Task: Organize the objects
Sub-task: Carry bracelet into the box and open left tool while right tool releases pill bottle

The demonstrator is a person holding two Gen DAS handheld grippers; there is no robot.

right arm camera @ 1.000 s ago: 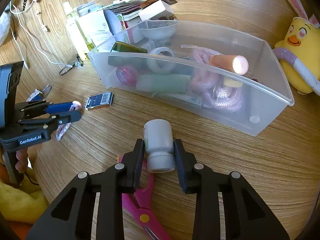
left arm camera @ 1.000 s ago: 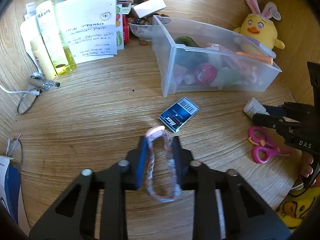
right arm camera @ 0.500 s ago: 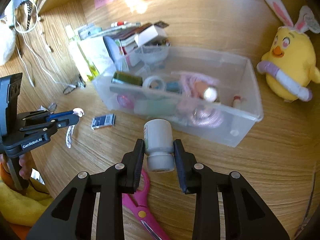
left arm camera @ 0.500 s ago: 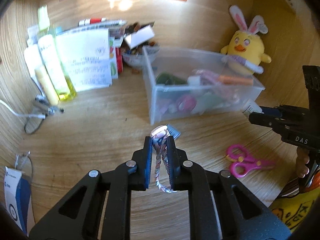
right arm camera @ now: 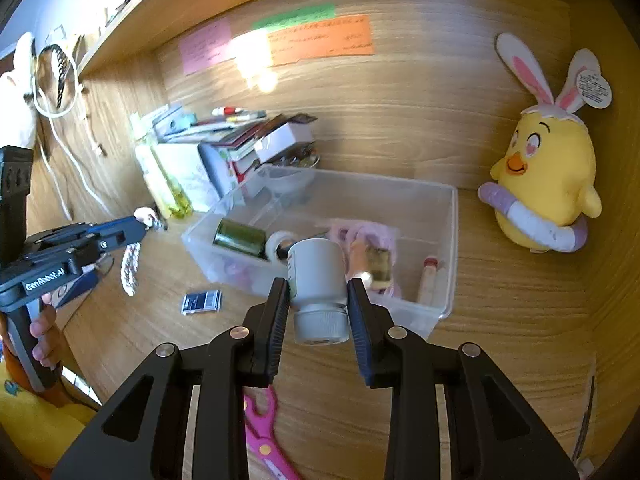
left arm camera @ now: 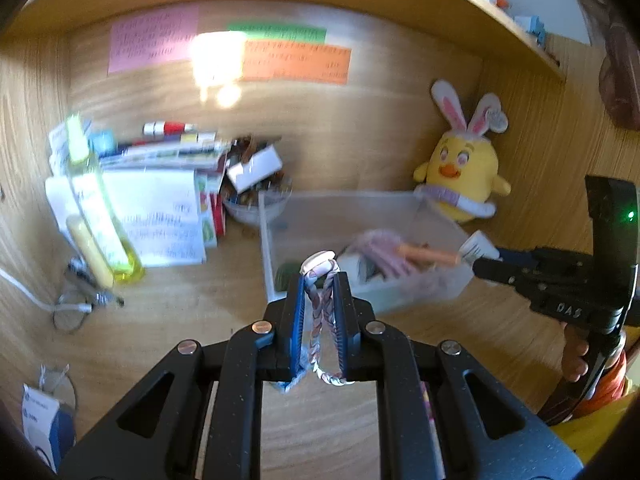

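My left gripper [left arm camera: 319, 280] is shut on a braided pink-and-white bracelet [left arm camera: 318, 312], held in the air in front of the clear plastic bin [left arm camera: 420, 292]. It also shows in the right wrist view [right arm camera: 136, 226] with the bracelet [right arm camera: 130, 266] hanging down. My right gripper [right arm camera: 318, 292] is shut on a white pill bottle [right arm camera: 318, 280], held above the desk at the bin's [right arm camera: 448, 240] near edge. In the left wrist view the right gripper [left arm camera: 486, 262] holds the bottle [left arm camera: 476, 246] at the bin's right end. The bin holds a green roll, tape, pink cord and several small items.
A yellow bunny-eared plush [right arm camera: 544, 176] sits right of the bin. Pink scissors [right arm camera: 264, 440] and a dark blue card [right arm camera: 201, 302] lie on the wooden desk. Papers, books, a yellow bottle [left arm camera: 102, 216] and a bowl [left arm camera: 256, 204] crowd the back left. Glasses [left arm camera: 70, 314] lie left.
Both grippers have risen and tilted up, so the back wall and shelf now show. The bracelet and the bottle have come up and closer to the bin.
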